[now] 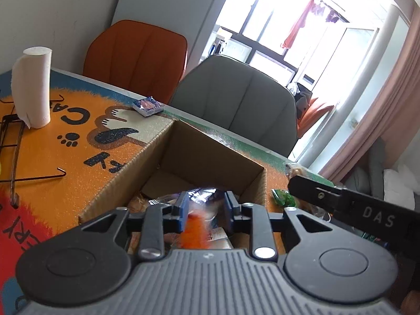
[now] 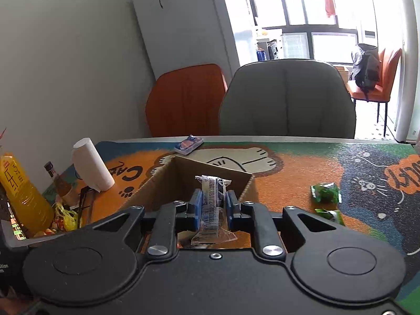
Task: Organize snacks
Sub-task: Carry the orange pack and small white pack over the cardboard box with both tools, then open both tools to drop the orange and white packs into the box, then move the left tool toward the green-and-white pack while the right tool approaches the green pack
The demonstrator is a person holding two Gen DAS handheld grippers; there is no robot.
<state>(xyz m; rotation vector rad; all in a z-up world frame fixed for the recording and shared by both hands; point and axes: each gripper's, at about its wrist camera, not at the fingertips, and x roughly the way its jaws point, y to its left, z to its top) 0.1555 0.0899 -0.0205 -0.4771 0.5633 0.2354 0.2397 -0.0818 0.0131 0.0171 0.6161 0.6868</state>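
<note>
An open cardboard box point(image 1: 147, 162) point(image 2: 162, 183) stands on the cartoon table mat. My left gripper point(image 1: 206, 207) hovers over the box, jaws apart, with a blurred orange and silver snack packet point(image 1: 197, 225) between and below the pads; I cannot tell whether it is held. Other snacks lie in the box beneath. My right gripper point(image 2: 212, 204) is shut on a clear-wrapped snack pack point(image 2: 211, 204), held upright at the box's near edge. A blue and pink packet point(image 1: 147, 106) point(image 2: 189, 144) lies beyond the box. Two green packets point(image 2: 325, 193) point(image 2: 330, 215) lie to the right.
A paper towel roll point(image 1: 32, 86) point(image 2: 92, 165) stands on the left beside a black wire rack point(image 1: 13, 152). An orange drink bottle point(image 2: 23, 194) and a small brown bottle point(image 2: 59, 181) stand far left. An orange chair point(image 2: 183, 99) and a grey chair point(image 2: 286, 97) face the far edge.
</note>
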